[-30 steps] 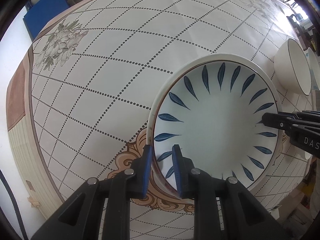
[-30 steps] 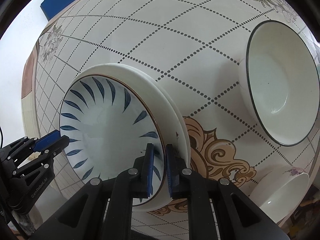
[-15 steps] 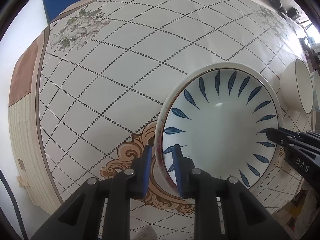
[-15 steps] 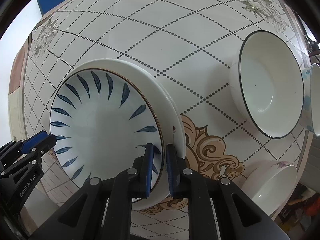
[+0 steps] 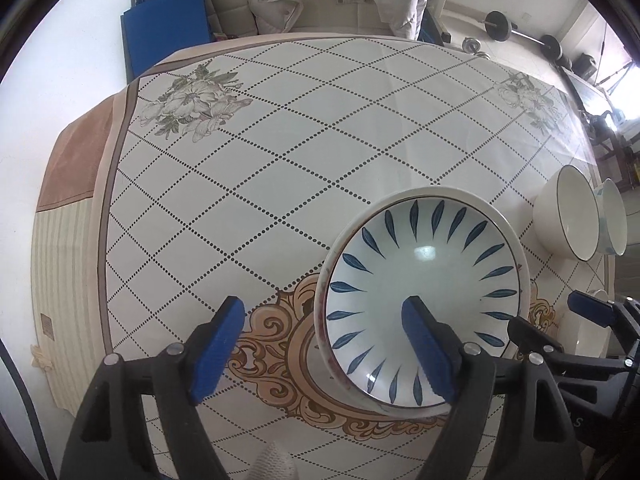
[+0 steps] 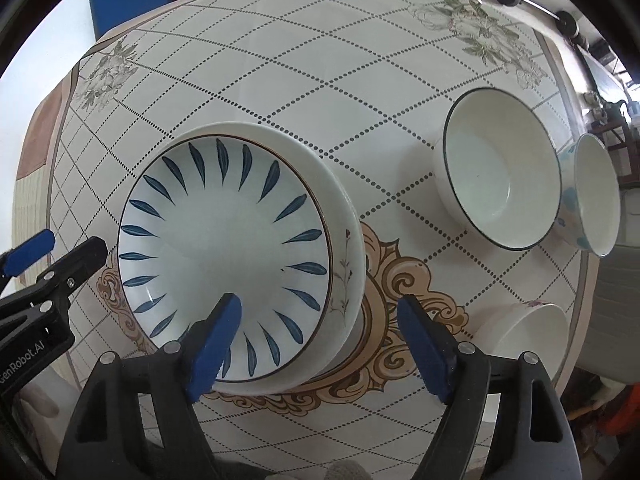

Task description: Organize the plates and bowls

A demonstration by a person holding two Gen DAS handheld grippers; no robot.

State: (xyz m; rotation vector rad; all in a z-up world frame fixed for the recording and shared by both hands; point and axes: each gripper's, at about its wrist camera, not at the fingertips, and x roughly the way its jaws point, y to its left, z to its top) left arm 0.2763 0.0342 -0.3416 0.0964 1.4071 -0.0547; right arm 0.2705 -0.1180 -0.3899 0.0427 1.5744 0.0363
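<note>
While both sets of jaws are opening, nothing is being pinched between them. Left gripper (image 5: 323,322) is hanging over the left rim of the blue-leaf plate (image 5: 420,280), pads wide apart, one over the tablecloth (image 5: 248,152), one over the plate. Right gripper (image 6: 318,322) is straddling the right rim likewise, not touching. Blue-leaf plate is sitting nested on a white plate (image 6: 344,240), lower centre of the right wrist view. Black-rimmed bowl (image 6: 498,172) is standing well apart at right, a blue-flowered bowl (image 6: 592,196) just beside it, a third bowl (image 6: 528,340) lower right.
</note>
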